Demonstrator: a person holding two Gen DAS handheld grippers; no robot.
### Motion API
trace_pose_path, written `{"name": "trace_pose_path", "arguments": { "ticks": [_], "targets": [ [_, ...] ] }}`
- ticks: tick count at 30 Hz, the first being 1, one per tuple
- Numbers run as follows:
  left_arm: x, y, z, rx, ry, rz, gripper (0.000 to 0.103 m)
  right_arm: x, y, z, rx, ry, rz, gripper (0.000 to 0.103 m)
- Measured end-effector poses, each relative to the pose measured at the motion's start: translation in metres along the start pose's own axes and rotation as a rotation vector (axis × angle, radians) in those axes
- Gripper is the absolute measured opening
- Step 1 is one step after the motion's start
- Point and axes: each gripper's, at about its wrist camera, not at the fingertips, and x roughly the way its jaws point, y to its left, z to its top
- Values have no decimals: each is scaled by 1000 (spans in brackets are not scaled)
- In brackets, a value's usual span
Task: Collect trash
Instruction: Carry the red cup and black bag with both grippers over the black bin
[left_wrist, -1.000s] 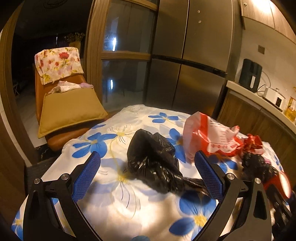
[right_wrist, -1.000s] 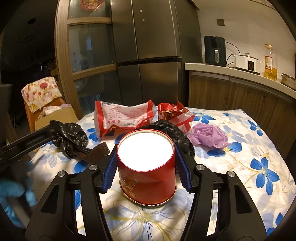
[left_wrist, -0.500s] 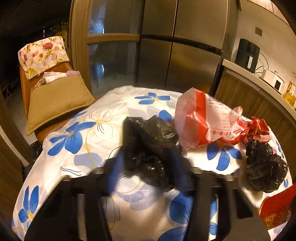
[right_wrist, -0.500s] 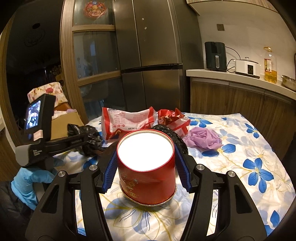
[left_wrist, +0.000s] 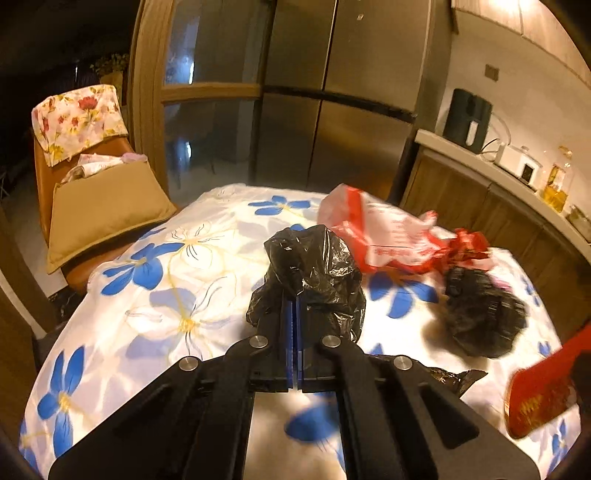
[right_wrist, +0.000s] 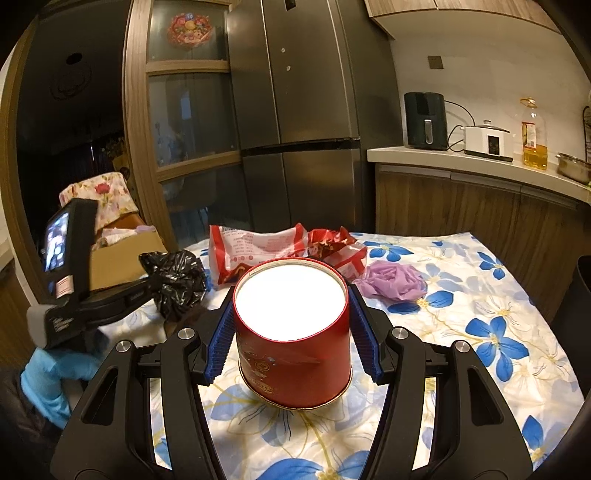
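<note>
- The crumpled black plastic bag (left_wrist: 314, 273) is pinched between the two blue pads of the left gripper (left_wrist: 294, 306). The pads are pressed tight together with a fold of the bag caught in them.
- Most of the bag bunches up just past the fingertips and spills a little to both sides of them.
- In the right wrist view, the same black bag (right_wrist: 175, 275) hangs at the tip of the left gripper (right_wrist: 155, 284), which a hand in a blue glove (right_wrist: 51, 373) holds.
- The right gripper (right_wrist: 291, 314) hugs a red round tin (right_wrist: 293, 332) with a white top. One blue pad (right_wrist: 221, 332) sits on each side of the tin, touching its wall.
- The tin stands upright between the fingers, and its bottom edge looks just above the cloth.
- Past the left fingertips and to their right lies a red and white snack bag (left_wrist: 376, 232).
- Right of the left fingers sits a second black bag (left_wrist: 480, 314), blurred.
- Past the right fingertips, a bit to the right, is a purple plastic bag (right_wrist: 391, 282).
- A crumpled red wrapper (right_wrist: 332, 243) lies just behind the tin.
- All of this rests on a table with a blue flower tablecloth (right_wrist: 480, 314).
- Far behind stand a big steel fridge (right_wrist: 295, 110) and a chair with a tan cushion (left_wrist: 99, 210).
</note>
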Motion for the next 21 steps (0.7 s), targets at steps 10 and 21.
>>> {"name": "trace_pose_path", "arguments": {
  "ticks": [10,21],
  "targets": [
    [-71,-28,-20,17,-107,-79,1,-40,-22,-7,14,-20,-31,57],
    [-101,-99,-38,119,-123,-208,1,-87,-74,-9,45,-66,-122,57]
  ]
}}
